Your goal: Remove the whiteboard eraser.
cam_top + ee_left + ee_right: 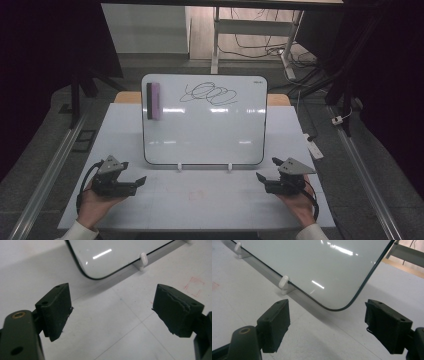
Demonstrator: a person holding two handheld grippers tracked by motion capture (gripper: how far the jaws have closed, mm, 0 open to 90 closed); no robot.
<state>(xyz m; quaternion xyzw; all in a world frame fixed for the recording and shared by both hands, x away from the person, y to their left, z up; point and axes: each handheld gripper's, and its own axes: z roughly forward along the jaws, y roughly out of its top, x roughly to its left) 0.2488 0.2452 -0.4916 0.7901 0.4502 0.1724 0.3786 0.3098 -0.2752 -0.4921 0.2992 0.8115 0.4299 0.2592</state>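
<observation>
A small whiteboard (pixel 204 122) stands tilted on white clips at the middle of the table, with a black scribble (pixel 209 93) near its top. A purple and black eraser (pixel 153 100) sticks to its upper left corner. My left gripper (pixel 141 180) rests open on the table in front of the board's lower left corner (pixel 87 272), nothing between its jaws. My right gripper (pixel 260 176) lies open near the board's lower right corner (pixel 342 306), also empty. Each gripper is held by a hand from below.
The white table top (pixel 200 200) carries a faint red mark (pixel 196 195) in front of the board. A white clip (pixel 284 283) holds the board's lower edge. Beyond the table are a desk frame (pixel 216 40), cables on the floor and a power strip (pixel 314 146).
</observation>
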